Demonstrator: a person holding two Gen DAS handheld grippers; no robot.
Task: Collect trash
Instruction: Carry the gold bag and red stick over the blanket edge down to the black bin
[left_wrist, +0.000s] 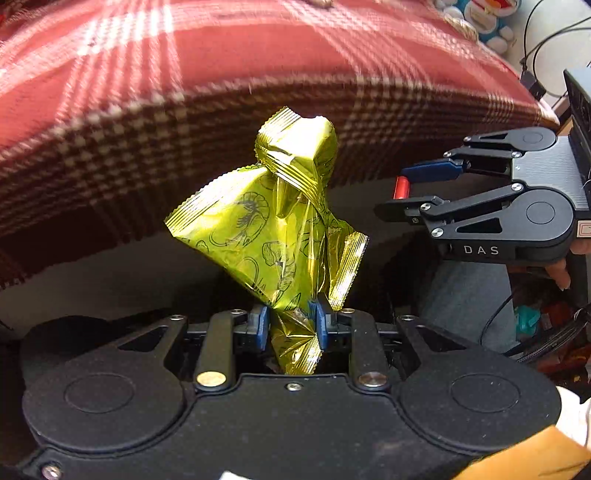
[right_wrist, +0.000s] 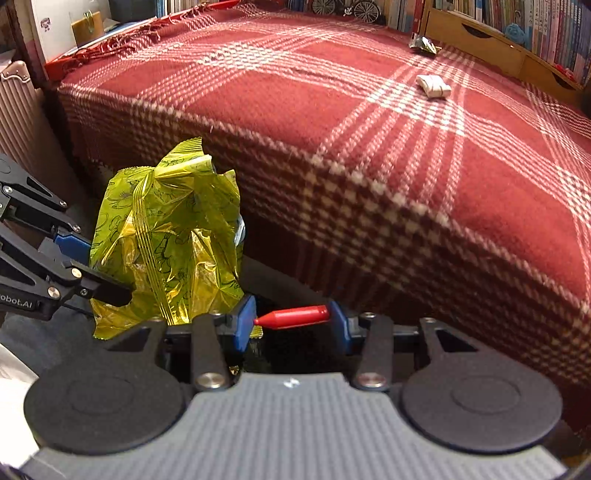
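A crumpled yellow-green foil wrapper (left_wrist: 273, 229) stands up from my left gripper (left_wrist: 291, 326), whose blue pads are shut on its lower end. The same wrapper (right_wrist: 166, 240) shows at the left of the right wrist view, held by the left gripper (right_wrist: 92, 266). My right gripper (right_wrist: 291, 323) is shut on a small red cap-like piece (right_wrist: 295, 316), lying crosswise between its blue pads. In the left wrist view the right gripper (left_wrist: 400, 194) hangs at the right with the red piece (left_wrist: 400, 187). A white crumpled scrap (right_wrist: 433, 86) and a dark shiny wrapper (right_wrist: 423, 44) lie on the bed.
A red plaid blanket (right_wrist: 332, 122) covers the bed ahead of both grippers. Bookshelves and wooden drawers (right_wrist: 480, 40) stand behind it. A ribbed pink suitcase (right_wrist: 22, 122) is at the left. Cables and a blue plush toy (left_wrist: 487, 18) sit at the far right.
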